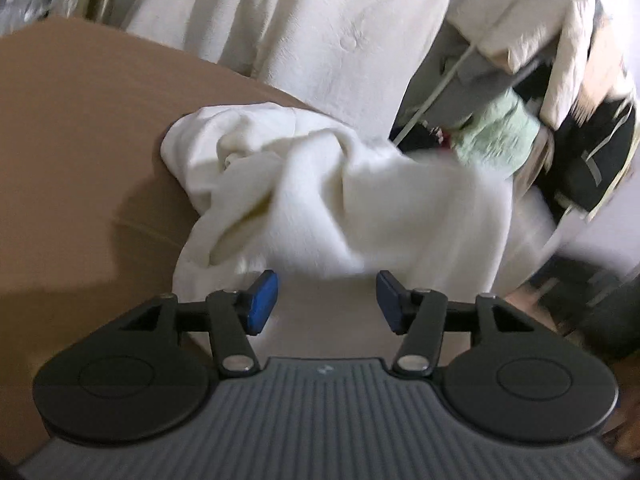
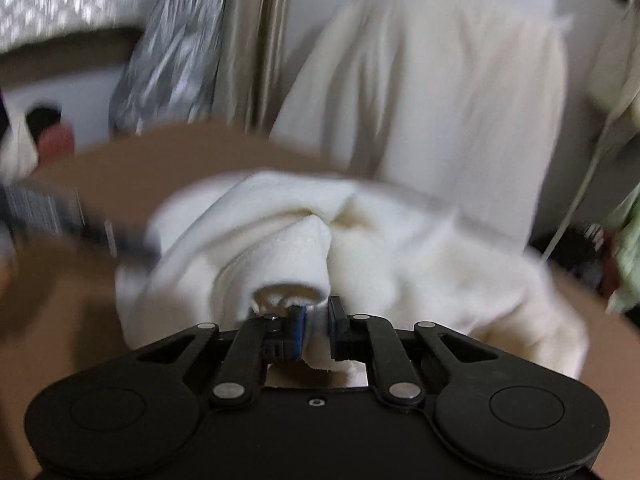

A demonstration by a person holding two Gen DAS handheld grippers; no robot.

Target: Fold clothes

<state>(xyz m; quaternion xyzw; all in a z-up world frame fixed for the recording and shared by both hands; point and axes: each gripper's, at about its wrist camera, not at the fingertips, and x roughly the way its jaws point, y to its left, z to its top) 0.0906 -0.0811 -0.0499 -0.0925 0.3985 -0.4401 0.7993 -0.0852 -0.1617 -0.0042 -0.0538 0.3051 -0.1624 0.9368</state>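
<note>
A crumpled cream-white garment point(image 1: 328, 200) lies on the brown table point(image 1: 80, 152), partly hanging over its right edge. My left gripper point(image 1: 326, 300) is open, its blue pads point(image 1: 262, 300) spread just in front of the garment's near edge, with cloth under them but nothing between them. In the right wrist view the same garment point(image 2: 420, 272) lies bunched on the brown table point(image 2: 160, 168). My right gripper point(image 2: 318, 326) is shut on a fold of the garment, a rolled cuff or hem rising just above the jaws. The left gripper shows blurred in the right wrist view point(image 2: 60, 216) at the left.
A large cream cloth point(image 1: 320, 32) hangs behind the table. Clothes, among them a pale green piece point(image 1: 496, 136) and a dark bag point(image 1: 592, 160), are piled at the right. Silver foil-like material point(image 2: 172, 52) and curtains stand at the back left.
</note>
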